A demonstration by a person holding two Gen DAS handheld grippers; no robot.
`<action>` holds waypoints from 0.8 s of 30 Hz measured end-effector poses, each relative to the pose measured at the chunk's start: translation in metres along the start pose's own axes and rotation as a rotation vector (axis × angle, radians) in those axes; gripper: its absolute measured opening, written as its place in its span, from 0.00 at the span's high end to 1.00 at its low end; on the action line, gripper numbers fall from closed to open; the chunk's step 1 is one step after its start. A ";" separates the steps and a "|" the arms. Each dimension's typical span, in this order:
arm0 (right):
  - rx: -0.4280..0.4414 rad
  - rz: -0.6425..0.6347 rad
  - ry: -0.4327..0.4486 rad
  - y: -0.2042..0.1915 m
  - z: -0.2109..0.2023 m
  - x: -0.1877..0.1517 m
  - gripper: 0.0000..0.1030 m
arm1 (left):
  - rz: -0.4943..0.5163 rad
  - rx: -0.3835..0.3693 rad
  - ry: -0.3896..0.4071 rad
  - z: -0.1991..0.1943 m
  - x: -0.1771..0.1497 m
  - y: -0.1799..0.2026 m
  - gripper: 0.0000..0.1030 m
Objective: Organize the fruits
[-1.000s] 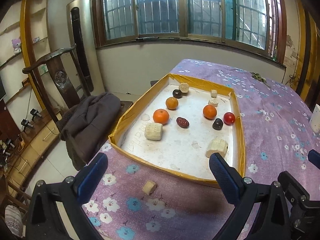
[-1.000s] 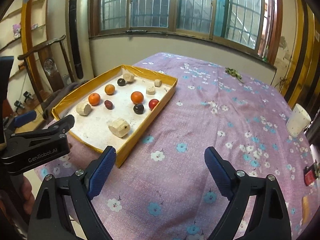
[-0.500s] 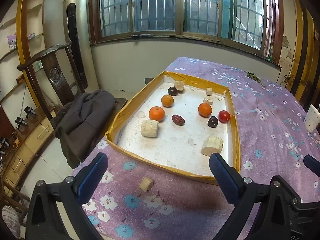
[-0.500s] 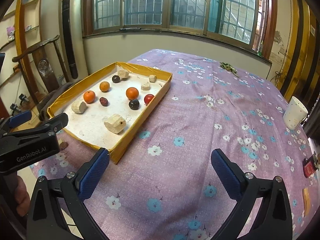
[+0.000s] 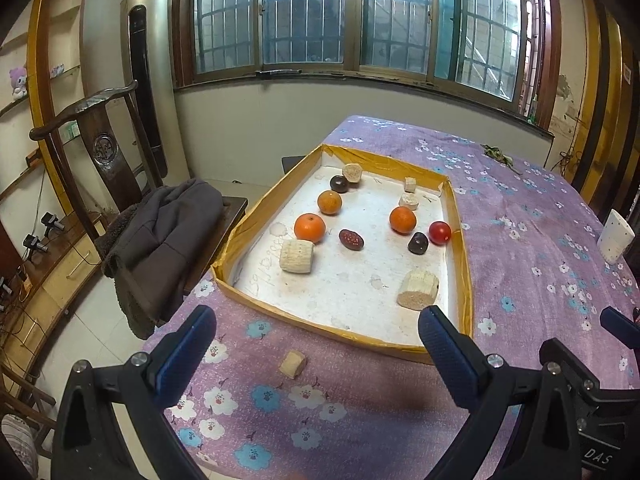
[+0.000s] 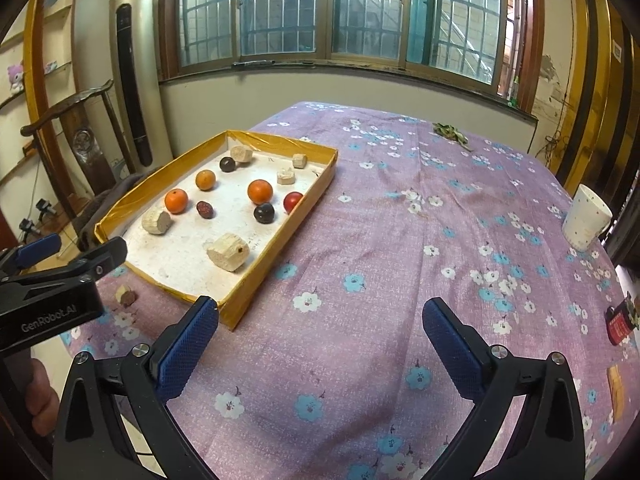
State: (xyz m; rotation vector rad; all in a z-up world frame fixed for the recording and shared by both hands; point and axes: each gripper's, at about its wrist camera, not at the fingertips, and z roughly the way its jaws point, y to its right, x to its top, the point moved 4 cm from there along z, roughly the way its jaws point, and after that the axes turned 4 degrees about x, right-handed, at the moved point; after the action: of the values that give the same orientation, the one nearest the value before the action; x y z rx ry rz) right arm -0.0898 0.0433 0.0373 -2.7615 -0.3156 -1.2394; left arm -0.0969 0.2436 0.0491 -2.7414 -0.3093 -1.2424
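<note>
A shallow yellow-rimmed tray point(image 5: 228, 276) point(image 6: 288, 228) lies on the purple flowered cloth. In it are three oranges point(image 5: 309, 227), a red tomato point(image 5: 440, 233), two dark plums point(image 5: 418, 243), a red date point(image 5: 351, 239) and several pale cork-like chunks point(image 5: 418, 290). One small pale chunk point(image 5: 293, 364) point(image 6: 125, 295) lies on the cloth outside the tray's near edge. My left gripper point(image 5: 316, 352) hovers open above that chunk, empty. Open and empty too, my right gripper point(image 6: 320, 340) hangs over bare cloth to the right of the tray.
A white cup point(image 6: 586, 216) stands near the table's right edge, with a red-black small object point(image 6: 620, 320) nearer. A wooden chair with a dark coat point(image 5: 160, 240) stands left of the table. Dried leaves point(image 6: 450, 133) lie at the far side.
My right gripper's jaws have spread wider. The left view has drawn back slightly, so the tray sits a little farther and the loose chunk lies more between the fingers.
</note>
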 end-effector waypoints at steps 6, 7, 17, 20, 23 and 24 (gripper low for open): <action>-0.016 -0.001 0.007 0.001 -0.004 -0.001 0.00 | -0.013 -0.015 0.002 0.000 0.001 -0.002 0.01; -0.018 -0.002 0.011 0.000 -0.005 -0.001 0.00 | -0.011 -0.016 0.004 0.000 0.001 -0.002 0.01; -0.037 0.001 0.032 0.002 -0.011 0.000 0.00 | -0.028 -0.059 0.055 -0.010 0.007 -0.002 0.01; -0.041 0.001 0.030 0.002 -0.011 0.000 0.00 | -0.028 -0.074 0.060 -0.010 0.008 -0.001 0.01; -0.048 -0.003 0.032 0.002 -0.012 -0.001 0.00 | -0.019 -0.085 0.059 -0.010 0.007 0.002 0.01; -0.050 -0.004 0.033 0.002 -0.012 -0.001 0.00 | -0.017 -0.088 0.057 -0.009 0.007 0.003 0.01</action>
State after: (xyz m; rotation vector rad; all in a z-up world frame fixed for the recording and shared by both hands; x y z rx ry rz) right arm -0.0987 0.0390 0.0451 -2.7803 -0.2914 -1.3104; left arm -0.0984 0.2398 0.0603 -2.7758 -0.2799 -1.3674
